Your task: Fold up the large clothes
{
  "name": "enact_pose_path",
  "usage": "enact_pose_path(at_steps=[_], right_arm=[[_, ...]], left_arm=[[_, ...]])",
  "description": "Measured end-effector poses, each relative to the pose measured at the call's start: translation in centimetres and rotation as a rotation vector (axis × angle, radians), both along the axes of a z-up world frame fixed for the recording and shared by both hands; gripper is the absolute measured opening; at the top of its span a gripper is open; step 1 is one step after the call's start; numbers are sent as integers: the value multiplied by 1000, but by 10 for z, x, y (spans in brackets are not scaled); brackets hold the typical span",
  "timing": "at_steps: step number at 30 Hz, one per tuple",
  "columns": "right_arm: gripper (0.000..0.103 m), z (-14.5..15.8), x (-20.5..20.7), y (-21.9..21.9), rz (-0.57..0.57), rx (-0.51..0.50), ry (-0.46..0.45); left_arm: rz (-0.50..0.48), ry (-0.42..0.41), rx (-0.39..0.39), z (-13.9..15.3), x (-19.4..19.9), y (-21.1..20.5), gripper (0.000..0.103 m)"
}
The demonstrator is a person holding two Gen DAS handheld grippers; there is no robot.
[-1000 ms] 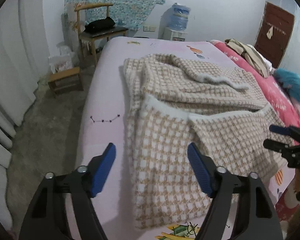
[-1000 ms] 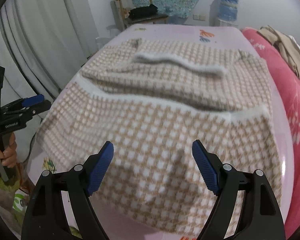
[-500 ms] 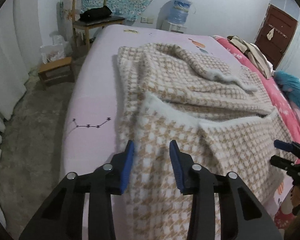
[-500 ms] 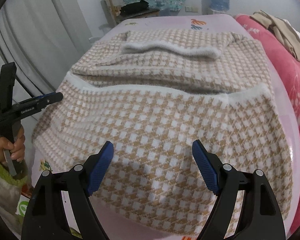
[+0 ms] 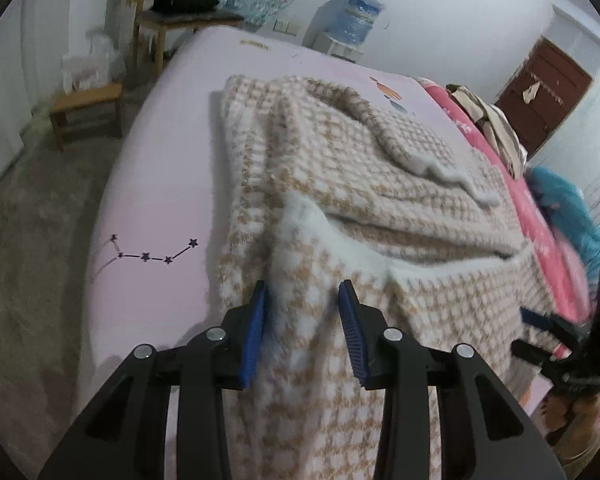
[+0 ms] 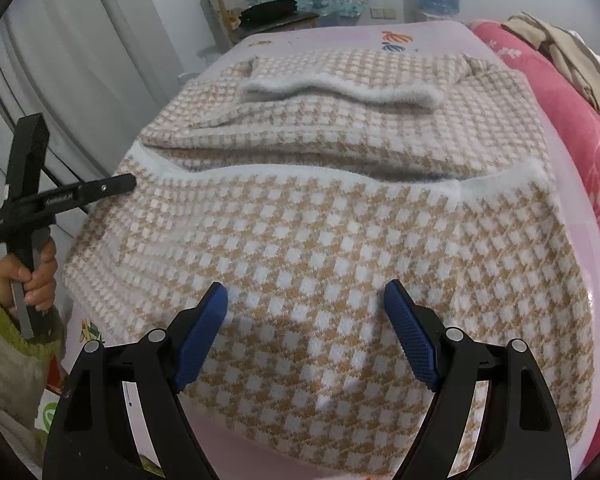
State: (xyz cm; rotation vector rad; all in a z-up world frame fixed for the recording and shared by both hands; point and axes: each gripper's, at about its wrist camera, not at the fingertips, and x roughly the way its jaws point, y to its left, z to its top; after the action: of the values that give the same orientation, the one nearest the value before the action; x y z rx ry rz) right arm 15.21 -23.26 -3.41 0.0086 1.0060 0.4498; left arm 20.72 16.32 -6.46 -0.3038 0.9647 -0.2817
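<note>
Left gripper (image 5: pixel 302 320): 2 blue-padded fingers (image 5: pixel 253 336), narrowed to a small gap after closing within the last second, with a raised ridge of the garment standing between them. The left pad looks to be against the fluffy cloth; whether the right pad presses it cannot be told, so a firm hold is unconfirmed. Position suits lifting the white-trimmed hem corner at the garment's left edge for the next fold.

Right gripper (image 6: pixel 306 312): 2 fingers spread wide, nothing between them, poised over the near part of the garment (probably waiting to take the matching corner on its own side). Its black frame shows at the right edge of the left view.

Garment (image 6: pixel 340 240): 1 large fluffy knit, tan-and-white houndstooth check, lying across the bed, near end draping over the bed's edge. Lower portion already turned up over the body, so its white trim (image 6: pixel 300 170) runs across the middle; a second white-trimmed piece, collar or cuff (cannot tell which), lies near the far end.

Person: 1 hand (image 6: pixel 36 276) with a green cuff, gripping the left tool's handle.

Bed (image 5: pixel 160 184): pale pink sheet with a small star-line print; a deeper pink quilt (image 6: pixel 580 128) alongside, clothes heaped on it.

Room: wooden chair (image 6: pixel 256 4) carrying a dark item, low wooden stool (image 5: pixel 86 110), water dispenser (image 5: pixel 356 14), brown door (image 5: pixel 548 92), grey curtains, bare concrete floor.
</note>
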Motion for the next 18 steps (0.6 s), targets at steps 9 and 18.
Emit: enact_pose_path(at_steps=[9,18], right_arm=[[77,-2,2,-1,-4,5,3],[77,-1,1,-2,-14,11,-2]], left_arm=[[-33,7,-91,1,2,0,35],[-41,32,203,3,-7,-31,35]])
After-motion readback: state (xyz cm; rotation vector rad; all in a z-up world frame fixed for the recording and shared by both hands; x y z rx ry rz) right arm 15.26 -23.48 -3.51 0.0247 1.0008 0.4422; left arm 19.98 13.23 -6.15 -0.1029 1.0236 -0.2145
